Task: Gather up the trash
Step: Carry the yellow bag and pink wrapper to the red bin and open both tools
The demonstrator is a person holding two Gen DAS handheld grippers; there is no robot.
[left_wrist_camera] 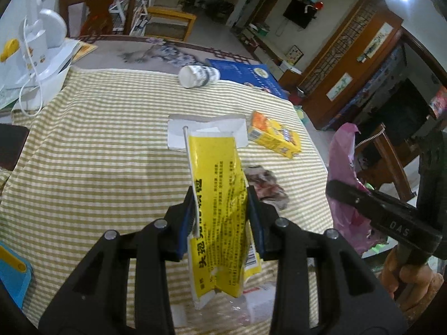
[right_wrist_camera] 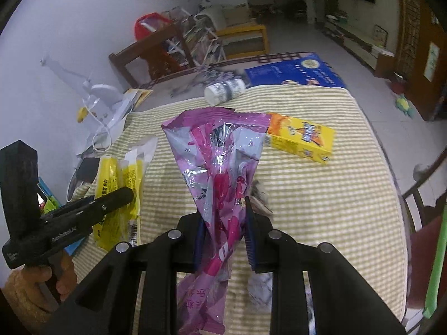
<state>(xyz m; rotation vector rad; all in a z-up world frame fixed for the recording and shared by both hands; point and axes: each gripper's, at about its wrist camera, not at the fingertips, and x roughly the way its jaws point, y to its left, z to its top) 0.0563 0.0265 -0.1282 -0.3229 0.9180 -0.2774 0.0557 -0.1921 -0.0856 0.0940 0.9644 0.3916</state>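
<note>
**Ana:** Wrappers in both claws. The left claw [left_wrist_camera: 220, 212] is clamped on a yellow wrapper [left_wrist_camera: 216, 195], pinched by its lower half so the top stands up above the surface [left_wrist_camera: 97, 139]. The same yellow wrapper [right_wrist_camera: 117, 192] shows at the left edge of the right wrist view, with the left claw [right_wrist_camera: 111, 203] closed round it.

**Ben:** And the right one?

**Ana:** The right claw [right_wrist_camera: 223, 223] is squeezed shut on a pink foil bag [right_wrist_camera: 220, 162]; the bag's torn mouth fans open above the fingers and its tail hangs below them. From the left wrist view the pink foil bag [left_wrist_camera: 342, 173] sits off the right side of the surface, with the right claw [left_wrist_camera: 335, 189] gripping it.

**Ben:** What lies on the striped cloth?

**Ana:** A yellow carton [right_wrist_camera: 301, 139] lies flat on the right side, a white bottle [right_wrist_camera: 225, 90] lies on its side at the far edge, just beside a blue box [right_wrist_camera: 293, 71]. A white folded card [left_wrist_camera: 206, 131] lies in the middle, behind the yellow wrapper. A crumpled wad [left_wrist_camera: 268, 189] rests near the right claw's side, partly hidden. A white appliance [left_wrist_camera: 42, 44] stands at the far left.
</note>
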